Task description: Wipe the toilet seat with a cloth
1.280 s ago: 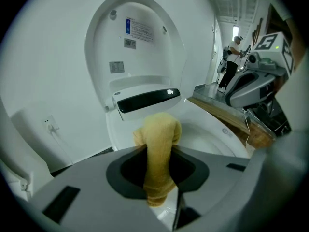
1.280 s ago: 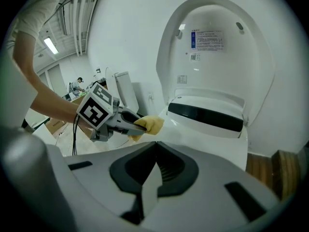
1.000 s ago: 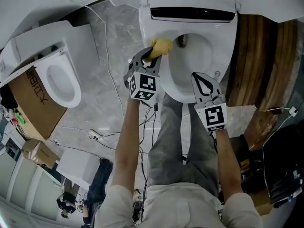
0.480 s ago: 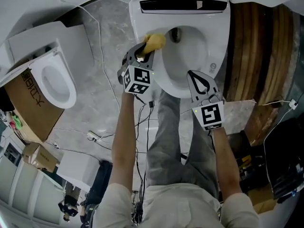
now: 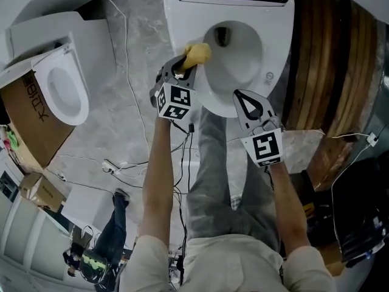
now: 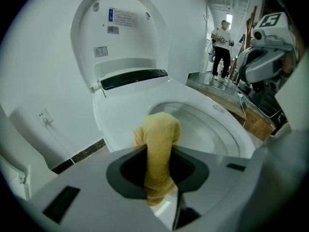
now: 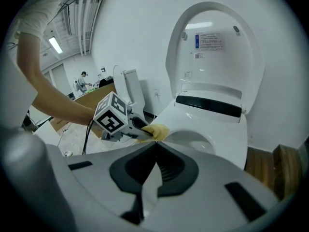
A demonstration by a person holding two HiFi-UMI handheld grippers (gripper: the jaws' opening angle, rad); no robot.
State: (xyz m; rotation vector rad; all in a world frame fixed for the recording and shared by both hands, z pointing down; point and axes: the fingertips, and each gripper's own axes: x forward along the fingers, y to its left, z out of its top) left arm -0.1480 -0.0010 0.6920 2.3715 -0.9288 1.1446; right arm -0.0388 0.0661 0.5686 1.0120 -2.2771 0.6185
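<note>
A white toilet with its lid up stands ahead; its seat rings the bowl. My left gripper is shut on a yellow cloth, which rests on the seat's left rim. In the left gripper view the cloth hangs folded between the jaws, over the seat. My right gripper is shut with nothing in it, at the seat's front right edge. In the right gripper view the left gripper holds the cloth against the seat.
A second toilet stands at the left beside a cardboard box. Cables trail over the grey floor. Wooden boards lie right of the toilet. A person stands far behind.
The left gripper and cloth have stayed on the seat's left rim while the view shifted; the toilet now sits higher and further left in the head view. The right gripper keeps its place.
</note>
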